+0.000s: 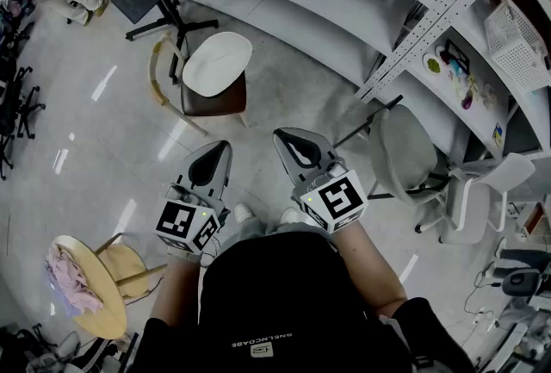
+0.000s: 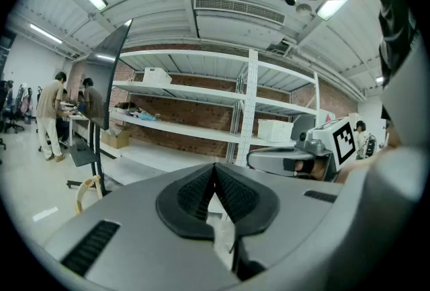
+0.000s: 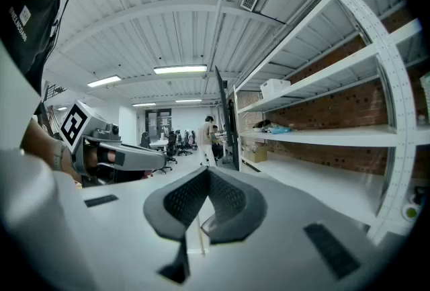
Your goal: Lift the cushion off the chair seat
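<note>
Workshop premises: pale glossy floor [image 1: 103, 147], with long white shelving [image 1: 344, 9] running ahead of and to the right of both grippers. Chair [image 1: 215, 104] stands on open floor ahead of the grippers, well apart from them and somewhat to the left gripper's side. Cushion [image 1: 217, 61], white and rounded, lies flat on its seat, untouched. A low round stool [image 1: 108, 311] carrying pink cloth sits behind and to the left of the left gripper and has no bearing on the task. Left gripper [image 1: 219, 149] is held close to the person's body at about level; its own view shows the left gripper [image 2: 215, 169] with pads pressed together at the tips and nothing between them. Right gripper [image 1: 282, 139] is held alongside it, just to the right; seen in its own view, the right gripper [image 3: 207, 172] likewise has its tips meeting and carries nothing. Assessment: the lift has not begun, and the step in hand is the approach. The next move appears to call for carrying both grippers forward to the chair, parting the jaws of at least one, lowering it to the cushion's near edge and pinching that edge before raising. The cushion looks soft and may sag, so a two-sided hold seems advisable.
</note>
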The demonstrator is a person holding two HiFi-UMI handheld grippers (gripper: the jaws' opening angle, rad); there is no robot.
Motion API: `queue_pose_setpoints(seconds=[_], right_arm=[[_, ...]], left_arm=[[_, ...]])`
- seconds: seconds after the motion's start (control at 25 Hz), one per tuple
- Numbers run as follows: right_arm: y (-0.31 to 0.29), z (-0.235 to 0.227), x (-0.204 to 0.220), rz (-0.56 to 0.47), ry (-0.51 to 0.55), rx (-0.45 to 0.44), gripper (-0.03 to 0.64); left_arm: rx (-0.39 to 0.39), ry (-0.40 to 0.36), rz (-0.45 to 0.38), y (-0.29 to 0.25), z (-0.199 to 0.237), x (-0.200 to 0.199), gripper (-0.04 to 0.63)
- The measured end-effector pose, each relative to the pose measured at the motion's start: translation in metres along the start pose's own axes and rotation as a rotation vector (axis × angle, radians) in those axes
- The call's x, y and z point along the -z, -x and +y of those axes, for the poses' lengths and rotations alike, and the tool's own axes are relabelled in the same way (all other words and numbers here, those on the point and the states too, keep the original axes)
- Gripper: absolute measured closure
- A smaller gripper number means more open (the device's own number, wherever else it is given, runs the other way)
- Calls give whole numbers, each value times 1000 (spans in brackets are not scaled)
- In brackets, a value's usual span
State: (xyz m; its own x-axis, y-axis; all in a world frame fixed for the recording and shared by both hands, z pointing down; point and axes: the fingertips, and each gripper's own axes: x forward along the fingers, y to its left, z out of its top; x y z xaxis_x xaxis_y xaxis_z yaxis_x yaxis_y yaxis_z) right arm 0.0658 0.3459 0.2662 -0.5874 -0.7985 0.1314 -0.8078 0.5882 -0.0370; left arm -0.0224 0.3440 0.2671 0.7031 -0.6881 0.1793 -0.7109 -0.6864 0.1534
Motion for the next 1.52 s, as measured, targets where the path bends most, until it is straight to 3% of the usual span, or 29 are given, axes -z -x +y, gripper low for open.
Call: queue_pose_setpoints(seconds=[0.52, 0.84, 1.2, 1.52], right_arm=[[-57, 35, 0, 49, 45, 9, 609], [-96, 46, 4, 93, 77, 101, 609], [-149, 18, 21, 143, 56, 62, 609], [-212, -48, 20, 155, 52, -67, 609]], left_arm=[[68, 79, -34, 24, 59, -3, 583], [80, 111, -35, 45, 122, 12, 583], [12, 135, 13, 16, 173, 30, 581], [-102, 155, 27, -49, 212, 22, 581]])
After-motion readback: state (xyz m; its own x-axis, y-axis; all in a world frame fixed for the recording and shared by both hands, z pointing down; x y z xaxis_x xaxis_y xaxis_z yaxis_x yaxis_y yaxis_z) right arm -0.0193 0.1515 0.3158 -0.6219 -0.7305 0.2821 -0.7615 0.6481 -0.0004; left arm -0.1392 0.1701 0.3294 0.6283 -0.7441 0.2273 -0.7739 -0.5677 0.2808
